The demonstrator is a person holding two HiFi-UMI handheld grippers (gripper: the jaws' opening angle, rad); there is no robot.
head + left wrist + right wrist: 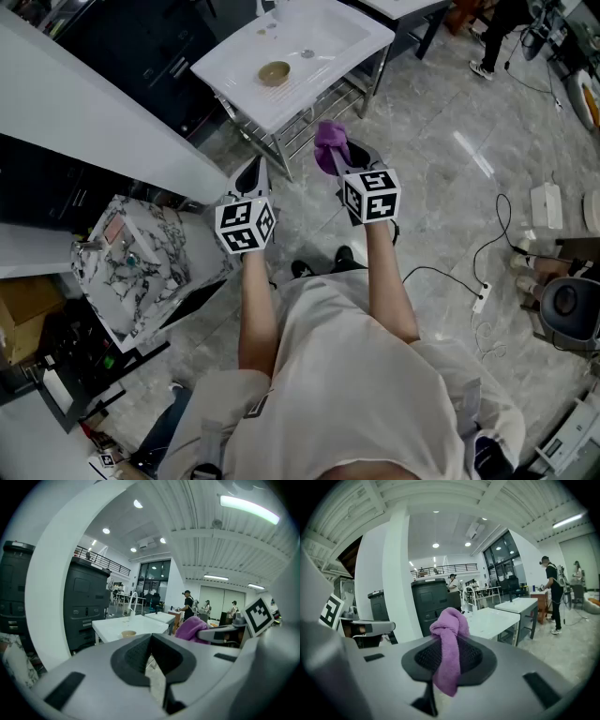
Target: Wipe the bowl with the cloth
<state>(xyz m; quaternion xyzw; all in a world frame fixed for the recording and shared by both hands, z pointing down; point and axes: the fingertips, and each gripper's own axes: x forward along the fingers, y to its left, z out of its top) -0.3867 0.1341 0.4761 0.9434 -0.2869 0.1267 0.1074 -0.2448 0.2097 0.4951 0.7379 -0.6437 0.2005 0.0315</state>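
A small tan bowl (275, 72) sits on the white sink top (347, 42) ahead of me; it also shows as a small bowl (128, 633) in the left gripper view. My right gripper (339, 155) is shut on a purple cloth (329, 143), which bunches up above the pads and hangs down between them as the cloth (449, 644). My left gripper (251, 175) is shut with nothing in it. Both grippers hover in the air short of the sink, well apart from the bowl.
The sink stands on a metal frame (309, 117). A marble-patterned box (131, 258) lies on the floor at the left. A dark cabinet (112, 37) stands beyond the white counter (84, 112). Cables and a power strip (481, 298) lie at the right. People stand far off.
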